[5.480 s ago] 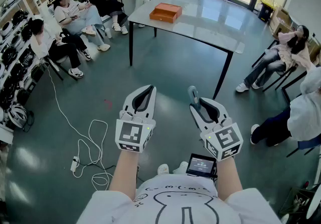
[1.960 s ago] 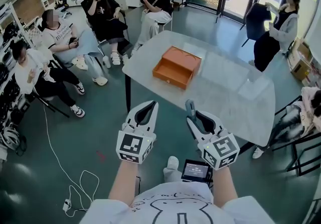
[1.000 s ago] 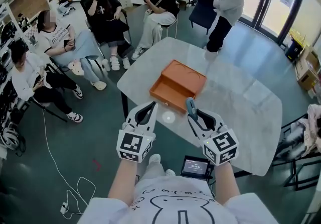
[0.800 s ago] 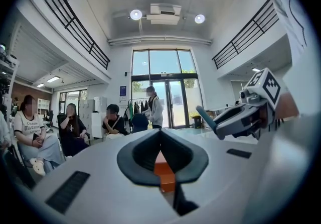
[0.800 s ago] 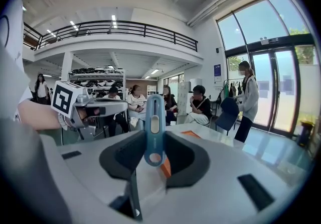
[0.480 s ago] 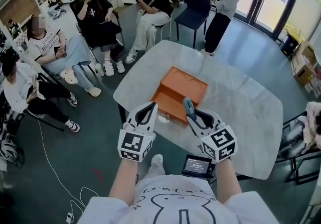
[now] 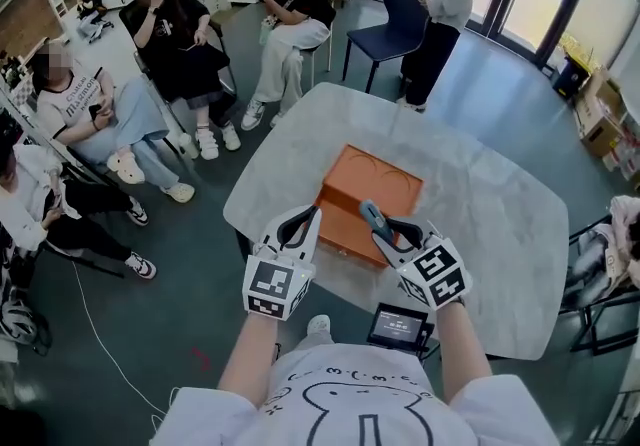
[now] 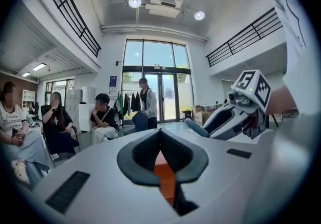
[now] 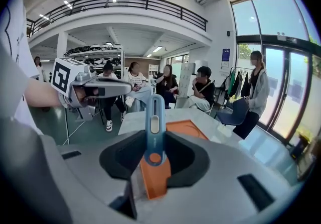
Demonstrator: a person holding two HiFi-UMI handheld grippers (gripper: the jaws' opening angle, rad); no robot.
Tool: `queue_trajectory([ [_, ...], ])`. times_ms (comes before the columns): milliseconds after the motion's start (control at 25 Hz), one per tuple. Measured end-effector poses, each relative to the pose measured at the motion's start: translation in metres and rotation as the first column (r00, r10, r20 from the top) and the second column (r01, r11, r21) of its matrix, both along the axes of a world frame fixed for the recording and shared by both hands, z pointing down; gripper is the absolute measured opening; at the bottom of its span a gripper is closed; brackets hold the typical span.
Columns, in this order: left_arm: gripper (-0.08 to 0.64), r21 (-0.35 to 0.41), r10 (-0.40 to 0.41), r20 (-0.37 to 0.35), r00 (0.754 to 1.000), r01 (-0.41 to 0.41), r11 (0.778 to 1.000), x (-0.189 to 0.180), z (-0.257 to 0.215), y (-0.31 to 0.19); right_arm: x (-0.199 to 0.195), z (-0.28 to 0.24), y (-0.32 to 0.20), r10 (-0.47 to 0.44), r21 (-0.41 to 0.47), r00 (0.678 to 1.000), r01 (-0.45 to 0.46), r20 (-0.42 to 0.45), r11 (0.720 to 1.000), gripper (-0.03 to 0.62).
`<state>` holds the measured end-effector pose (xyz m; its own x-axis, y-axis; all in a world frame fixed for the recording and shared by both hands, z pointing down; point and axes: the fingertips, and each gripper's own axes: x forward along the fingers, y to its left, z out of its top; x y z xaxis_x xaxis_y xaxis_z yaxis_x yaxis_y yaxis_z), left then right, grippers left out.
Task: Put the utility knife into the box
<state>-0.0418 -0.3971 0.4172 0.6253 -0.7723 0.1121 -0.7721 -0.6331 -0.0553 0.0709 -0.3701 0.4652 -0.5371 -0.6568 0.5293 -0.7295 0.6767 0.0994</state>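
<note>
An open orange box (image 7: 372,196) lies on the pale marble table (image 7: 500,224). My right gripper (image 7: 386,230) hangs over the box's near right part, shut on a blue utility knife (image 7: 371,217) that sticks out ahead of the jaws. In the right gripper view the knife (image 9: 154,122) stands upright between the pads, with the box (image 9: 186,128) beyond it. My left gripper (image 7: 305,222) hovers at the box's near left edge, jaws together and empty. In the left gripper view its tips (image 8: 160,135) meet, the box (image 8: 164,182) shows orange through the gap, and the right gripper (image 8: 231,115) is at the right.
Several people sit on chairs left of the table and behind it. A person stands by a blue chair (image 7: 393,26) at the back. A small screen (image 7: 400,326) hangs at my waist. More seated legs show at the far right edge.
The table and box have come closer. Both grippers, first over the floor, now hang over the box's near edge. The knife has stayed in the right gripper.
</note>
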Motion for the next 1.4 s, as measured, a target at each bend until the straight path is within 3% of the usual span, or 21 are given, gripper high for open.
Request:
queue_trajectory([
  [480, 0.015, -0.072, 0.065, 0.032, 0.997, -0.063, 0.995, 0.007, 0.033, -0.031, -0.008, 0.072, -0.028, -0.082, -0.233, 0.988, 0.05, -0.129, 0.971, 0.132],
  [720, 0.015, -0.101, 0.071, 0.034, 0.997, -0.068, 0.993, 0.003, 0.043, -0.037, -0.018, 0.107, -0.037, -0.092, -0.364, 0.99, 0.046, -0.11, 0.93, 0.132],
  [880, 0.015, -0.111, 0.058, 0.032, 0.998, -0.054, 0.992, 0.001, 0.044, -0.042, -0.02, 0.129, -0.04, -0.129, -0.44, 0.981, 0.053, -0.145, 0.896, 0.132],
  [1400, 0.015, -0.132, 0.021, 0.029, 0.999, -0.017, 0.991, -0.005, 0.058, -0.051, -0.022, 0.184, -0.042, -0.232, -0.552, 0.93, 0.039, -0.284, 0.833, 0.133],
])
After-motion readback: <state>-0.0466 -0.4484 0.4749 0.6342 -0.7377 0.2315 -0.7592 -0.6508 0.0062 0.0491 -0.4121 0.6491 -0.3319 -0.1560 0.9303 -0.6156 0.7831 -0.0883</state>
